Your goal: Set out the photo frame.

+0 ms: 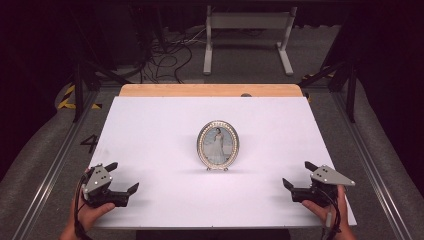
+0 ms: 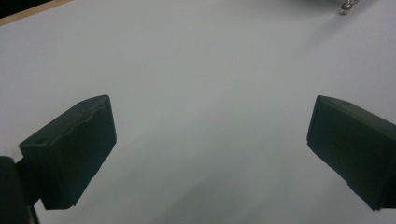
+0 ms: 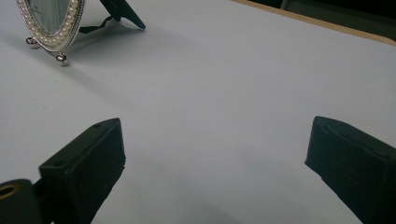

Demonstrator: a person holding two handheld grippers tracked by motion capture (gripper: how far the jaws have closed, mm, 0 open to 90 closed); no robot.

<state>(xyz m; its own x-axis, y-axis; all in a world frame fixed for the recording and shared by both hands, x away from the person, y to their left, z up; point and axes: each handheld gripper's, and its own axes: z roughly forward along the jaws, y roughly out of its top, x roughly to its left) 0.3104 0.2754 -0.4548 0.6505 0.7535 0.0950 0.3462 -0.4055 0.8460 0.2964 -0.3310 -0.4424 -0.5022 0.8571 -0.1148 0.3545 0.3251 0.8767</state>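
Both hands rested at the table's (image 1: 150, 115) near corners, left gripper (image 1: 122, 177) and right gripper (image 1: 296, 175) angled inward, jaws spread wide and empty. Between them, well apart from each, the oval picture frame (image 1: 218, 145) stood upright at the table's middle.

A lab: floor cables (image 1: 165, 60), metal rig frame (image 1: 80, 85) (dark surroundings).

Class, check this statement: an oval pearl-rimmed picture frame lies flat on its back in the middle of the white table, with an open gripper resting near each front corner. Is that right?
Not quite. The picture frame stands upright on small feet, propped by its back stand, as the high view and right gripper view show. The left gripper and right gripper are open near the front corners of the table.
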